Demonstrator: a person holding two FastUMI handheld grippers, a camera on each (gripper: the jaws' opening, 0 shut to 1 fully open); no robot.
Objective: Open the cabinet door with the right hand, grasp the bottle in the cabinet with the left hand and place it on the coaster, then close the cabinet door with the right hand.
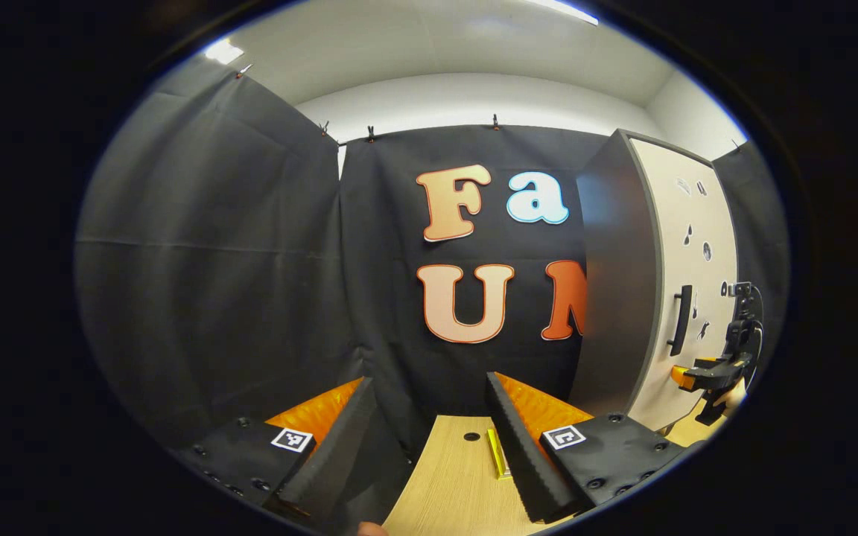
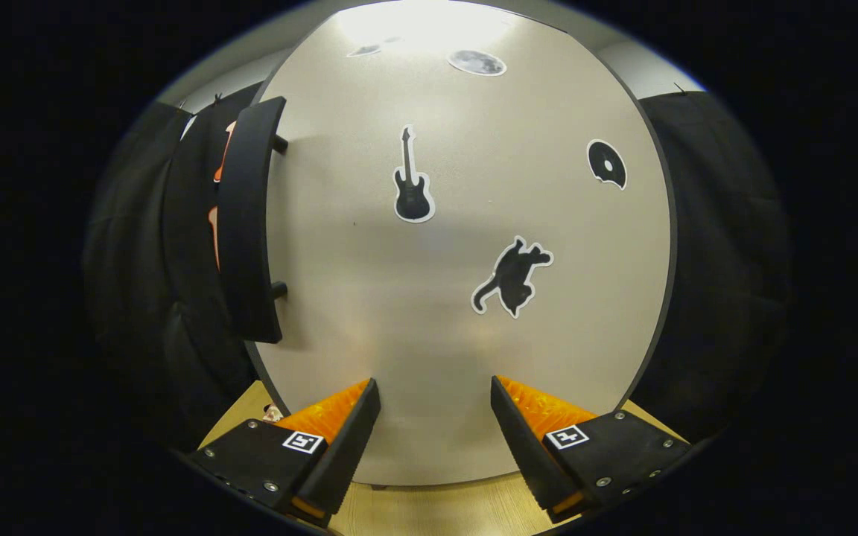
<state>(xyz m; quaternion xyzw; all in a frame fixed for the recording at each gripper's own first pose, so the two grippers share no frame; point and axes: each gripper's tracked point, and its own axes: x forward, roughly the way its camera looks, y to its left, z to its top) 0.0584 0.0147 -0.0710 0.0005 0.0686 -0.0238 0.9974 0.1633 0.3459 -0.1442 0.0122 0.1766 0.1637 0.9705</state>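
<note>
Two grippers hang before the closed cabinet door point(image 2: 466, 283). The right gripper point(image 2: 433, 439) faces the door head-on, fingers spread wide with nothing between them, the black door handle point(image 2: 250, 223) up to their left. In the left gripper view, the left gripper point(image 1: 429, 439) is likewise open above the desk point(image 1: 451, 484), with the cabinet to its right and the right gripper near the door's lower edge.

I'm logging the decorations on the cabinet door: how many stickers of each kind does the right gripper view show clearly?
Guitar sticker: 1
Cat sticker: 1
Disc sticker: 1
Moon sticker: 1
Total: 4, all on the cabinet door; a fifth at the top is too blurred to identify.
</note>
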